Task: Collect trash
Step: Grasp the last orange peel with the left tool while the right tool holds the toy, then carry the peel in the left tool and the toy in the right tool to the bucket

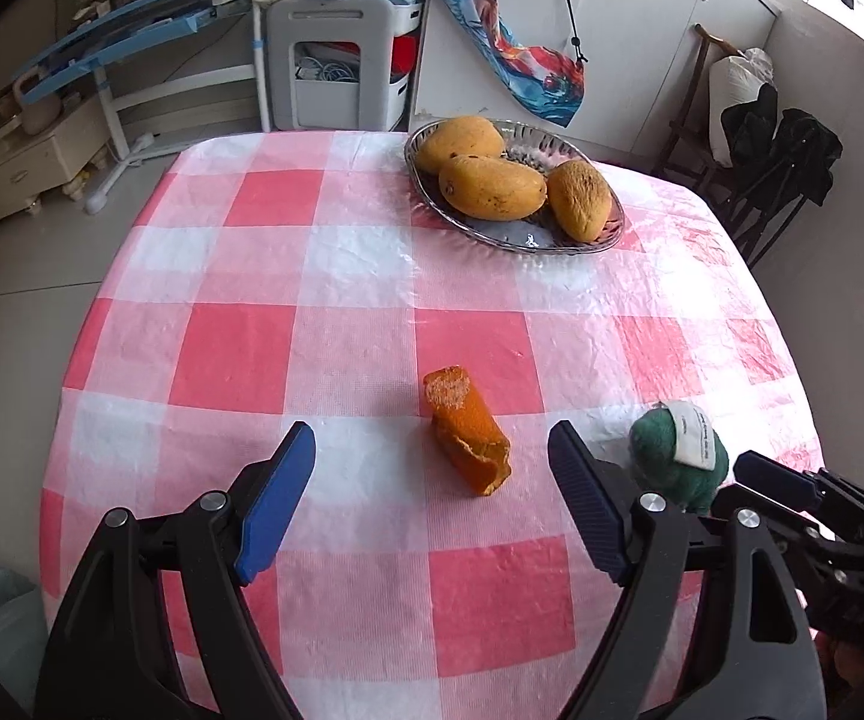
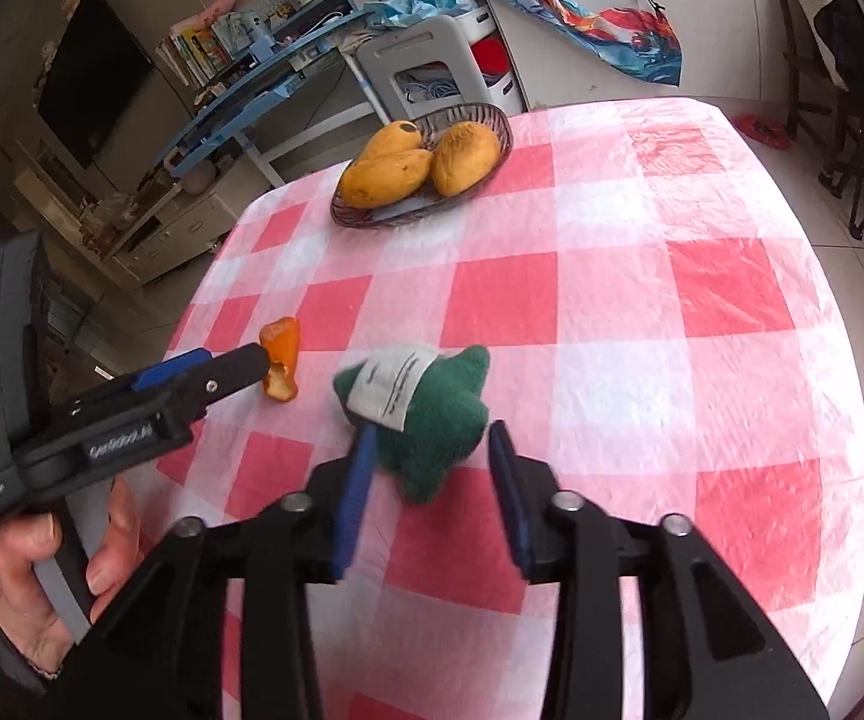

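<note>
An orange peel lies on the red-and-white checked tablecloth, just ahead of and between the open fingers of my left gripper. It also shows in the right wrist view, with the left gripper reaching beside it. A green plush scrap with a white label lies on the cloth. My right gripper is open with its fingers on either side of the scrap, not closed on it. The scrap and the right gripper's fingers also show in the left wrist view.
A metal basket holding three mangoes stands at the far side of the table; it also shows in the right wrist view. A grey plastic stool, a blue rack and white cabinets stand beyond the table. Dark chairs stand to the right.
</note>
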`<action>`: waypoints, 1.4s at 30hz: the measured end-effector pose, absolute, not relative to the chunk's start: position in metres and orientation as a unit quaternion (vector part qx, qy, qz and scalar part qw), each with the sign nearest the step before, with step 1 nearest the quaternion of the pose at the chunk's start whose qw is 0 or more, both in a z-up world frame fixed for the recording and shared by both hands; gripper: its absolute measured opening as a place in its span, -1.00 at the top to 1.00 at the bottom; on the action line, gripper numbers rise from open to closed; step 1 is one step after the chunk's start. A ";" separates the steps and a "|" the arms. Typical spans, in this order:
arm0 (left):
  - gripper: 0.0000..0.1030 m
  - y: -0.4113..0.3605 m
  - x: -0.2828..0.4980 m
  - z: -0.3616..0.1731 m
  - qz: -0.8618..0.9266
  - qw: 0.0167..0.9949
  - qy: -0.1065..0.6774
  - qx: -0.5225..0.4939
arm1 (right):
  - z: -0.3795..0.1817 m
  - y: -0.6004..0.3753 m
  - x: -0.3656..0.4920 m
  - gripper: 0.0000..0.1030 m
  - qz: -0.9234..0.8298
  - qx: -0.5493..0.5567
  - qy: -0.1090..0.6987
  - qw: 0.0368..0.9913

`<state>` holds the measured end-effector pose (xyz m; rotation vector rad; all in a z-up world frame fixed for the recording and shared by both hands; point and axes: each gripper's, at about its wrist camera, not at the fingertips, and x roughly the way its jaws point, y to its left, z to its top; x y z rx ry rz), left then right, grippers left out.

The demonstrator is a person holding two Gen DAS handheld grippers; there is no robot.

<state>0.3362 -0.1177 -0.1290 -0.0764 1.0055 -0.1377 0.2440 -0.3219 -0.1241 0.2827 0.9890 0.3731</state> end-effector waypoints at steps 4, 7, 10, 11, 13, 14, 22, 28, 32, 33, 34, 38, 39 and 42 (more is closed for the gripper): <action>-0.38 -0.124 0.343 -0.134 -0.066 0.875 0.479 -0.021 | -0.121 -0.320 0.249 -0.23 0.177 0.118 0.448 0.868; -0.06 -0.131 0.346 -0.139 -0.075 0.874 0.480 -0.001 | -0.123 -0.312 0.256 -0.26 0.181 0.095 0.439 0.875; 0.53 -0.134 0.345 -0.141 -0.086 0.874 0.479 0.011 | -0.130 -0.298 0.261 -0.26 0.190 0.062 0.442 0.874; 0.57 -0.135 0.344 -0.140 -0.094 0.872 0.480 0.012 | -0.132 -0.293 0.262 -0.25 0.193 0.049 0.443 0.874; 0.62 -0.136 0.341 -0.138 -0.107 0.871 0.479 0.008 | -0.136 -0.283 0.262 -0.01 0.189 0.017 0.445 0.875; 0.63 -0.135 0.338 -0.137 -0.109 0.872 0.477 0.012 | -0.136 -0.281 0.262 0.07 0.189 0.010 0.444 0.876; 0.68 -0.100 0.302 -0.105 -0.124 0.885 0.449 -0.012 | -0.118 -0.281 0.247 0.18 0.210 0.039 0.433 0.876; 0.68 -0.070 0.263 -0.078 -0.115 0.900 0.420 -0.029 | -0.095 -0.284 0.229 0.18 0.221 0.074 0.404 0.885; 0.68 -0.061 0.231 -0.051 -0.106 0.916 0.385 -0.029 | -0.076 -0.285 0.209 0.17 0.235 0.103 0.375 0.891; 0.68 -0.060 0.223 -0.045 -0.106 0.920 0.377 -0.030 | -0.072 -0.284 0.203 0.17 0.239 0.111 0.368 0.892; 0.68 -0.059 0.214 -0.041 -0.104 0.923 0.370 -0.031 | -0.069 -0.284 0.196 0.17 0.243 0.119 0.360 0.893; 0.68 -0.061 0.186 -0.028 -0.097 0.931 0.350 -0.023 | -0.058 -0.283 0.166 0.17 0.260 0.148 0.334 0.894; 0.68 -0.061 0.179 -0.025 -0.095 0.934 0.345 -0.019 | -0.057 -0.282 0.159 0.17 0.264 0.154 0.328 0.894; 0.68 -0.061 0.159 -0.020 -0.092 0.938 0.333 -0.012 | -0.054 -0.281 0.137 0.16 0.276 0.168 0.312 0.893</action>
